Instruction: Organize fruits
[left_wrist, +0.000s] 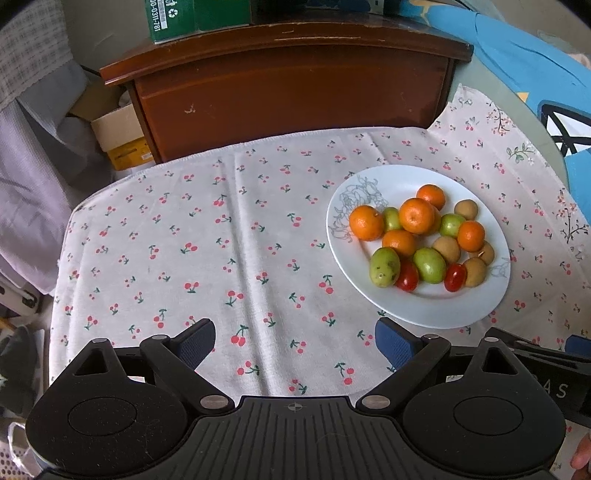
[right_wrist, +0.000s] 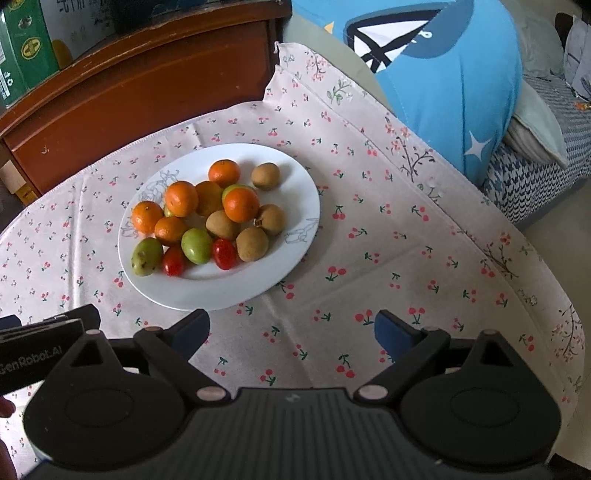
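both grippers, left gripper (left_wrist: 294, 345) and right gripper (right_wrist: 291, 332), gape empty; piled oranges (right_wrist: 181, 198) half-hide a green fruit (right_wrist: 231, 189)

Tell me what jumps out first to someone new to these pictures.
A white plate heaped with oranges, green fruits, brown fruits and cherry tomatoes sits on a cherry-print tablecloth. Both claws, left and right, hover open and empty short of it.
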